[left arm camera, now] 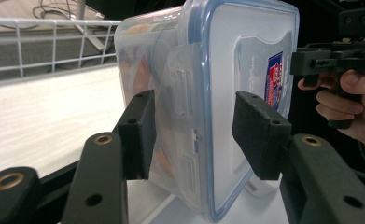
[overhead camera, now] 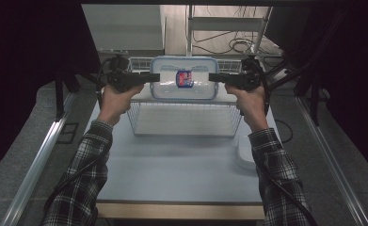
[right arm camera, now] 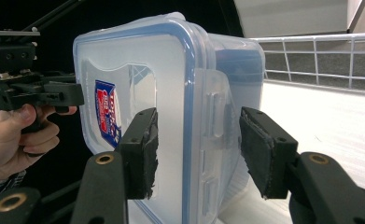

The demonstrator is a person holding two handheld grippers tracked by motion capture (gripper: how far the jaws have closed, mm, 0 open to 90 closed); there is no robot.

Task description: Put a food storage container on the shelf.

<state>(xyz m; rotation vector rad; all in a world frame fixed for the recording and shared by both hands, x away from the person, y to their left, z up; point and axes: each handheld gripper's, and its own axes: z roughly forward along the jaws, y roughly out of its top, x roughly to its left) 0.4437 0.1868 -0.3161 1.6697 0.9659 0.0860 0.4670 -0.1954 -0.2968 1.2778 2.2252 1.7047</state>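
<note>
A clear plastic food box (overhead camera: pixel 185 92) with a blue-rimmed lid and a red and blue label (overhead camera: pixel 184 78) hangs upright over the wire basket (overhead camera: pixel 186 134), lid towards me. My left gripper (overhead camera: pixel 156 77) is shut on its left latch side and my right gripper (overhead camera: pixel 212 77) on its right latch side. In the left gripper view the box (left arm camera: pixel 245 56) sits between the pads of the left gripper (left arm camera: pixel 194 135), with something orange inside it. In the right gripper view the right gripper (right arm camera: pixel 196 154) clamps the box (right arm camera: pixel 124 60) across lid and body.
The white wire basket stands on the pale table (overhead camera: pixel 172 174), its rail (left arm camera: pixel 54 28) behind the box. A small white object (overhead camera: pixel 245 153) lies at the table's right edge. Dark curtains flank both sides; cables and a stand lie beyond the basket.
</note>
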